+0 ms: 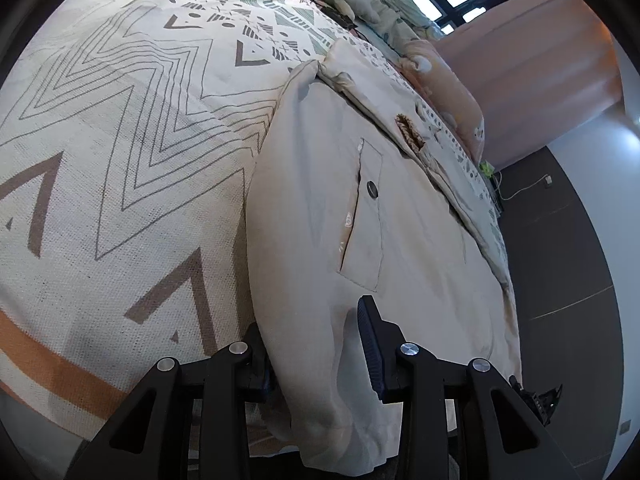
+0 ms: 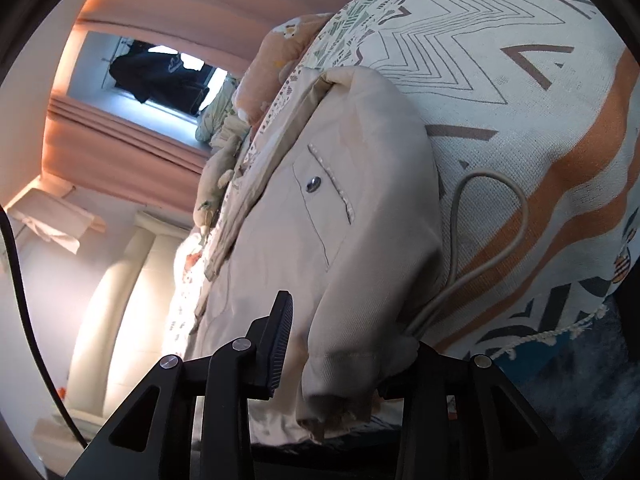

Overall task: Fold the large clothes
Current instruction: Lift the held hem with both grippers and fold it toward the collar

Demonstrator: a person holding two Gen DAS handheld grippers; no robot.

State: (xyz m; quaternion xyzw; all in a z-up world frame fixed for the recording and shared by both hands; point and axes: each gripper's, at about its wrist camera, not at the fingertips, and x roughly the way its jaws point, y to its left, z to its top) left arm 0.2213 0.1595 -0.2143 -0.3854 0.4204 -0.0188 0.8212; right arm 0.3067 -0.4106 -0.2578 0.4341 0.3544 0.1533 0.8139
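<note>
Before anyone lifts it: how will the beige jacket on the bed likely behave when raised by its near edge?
The beige jacket is probably floppy: its hem bunches between the left gripper fingers. It is likely bulky, since it looks thick. Its drawstring lies loose and may trail.

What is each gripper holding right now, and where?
Both hold the beige garment by its near edge: left gripper and right gripper each pinch a bunched corner.

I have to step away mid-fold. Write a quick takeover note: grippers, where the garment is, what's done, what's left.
Left gripper: closed on the near edge of the beige garment.
Right gripper: a bunched corner of the same edge sits between its jaws; grip looks likely, not certain.
Garment lies on the patterned bedspread, pocket snap up, drawstring trailing onto the bedspread.
Done: partly folded, both near corners picked up.
Left: probably carry the edge over and flatten.
</note>
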